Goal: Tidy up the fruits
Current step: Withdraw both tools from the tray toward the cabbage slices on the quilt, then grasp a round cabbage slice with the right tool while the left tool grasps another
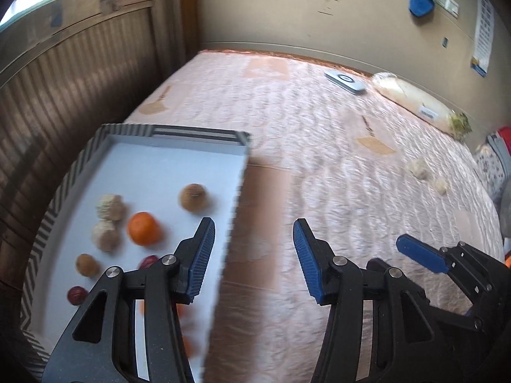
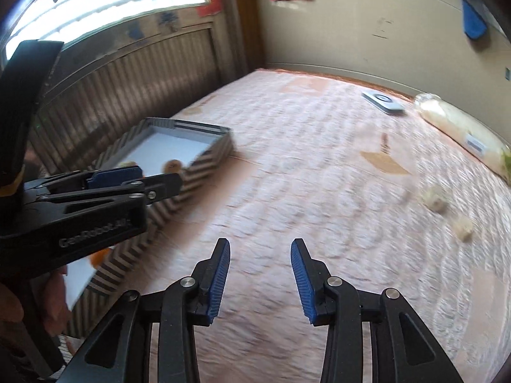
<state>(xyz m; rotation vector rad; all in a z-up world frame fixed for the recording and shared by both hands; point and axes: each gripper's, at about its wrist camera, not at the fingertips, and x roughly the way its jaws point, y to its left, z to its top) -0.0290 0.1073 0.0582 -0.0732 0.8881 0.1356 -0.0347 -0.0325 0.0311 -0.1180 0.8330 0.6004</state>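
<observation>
A striped tray (image 1: 80, 159) with a white floor lies on the bed at the left. In it sit an orange (image 1: 143, 228), two pale knobbly fruits (image 1: 110, 207), brown round fruits (image 1: 193, 196) and dark red ones (image 1: 76, 293). My left gripper (image 1: 252, 258) is open and empty, over the tray's right edge. My right gripper (image 2: 260, 277) is open and empty above the pink bedspread; it also shows in the left wrist view (image 1: 421, 255). Two pale fruits (image 2: 434, 201) lie loose on the bedspread at the right, also in the left wrist view (image 1: 420, 167). The tray also shows in the right wrist view (image 2: 207, 156).
A pink quilted bedspread (image 1: 319, 146) covers the bed. A white flat device (image 1: 345, 81) and a long plastic-wrapped pale vegetable (image 1: 415, 102) lie by the far wall. A wooden panelled wall (image 1: 80, 89) borders the left side. Blue cloth (image 1: 420, 0) hangs on the wall.
</observation>
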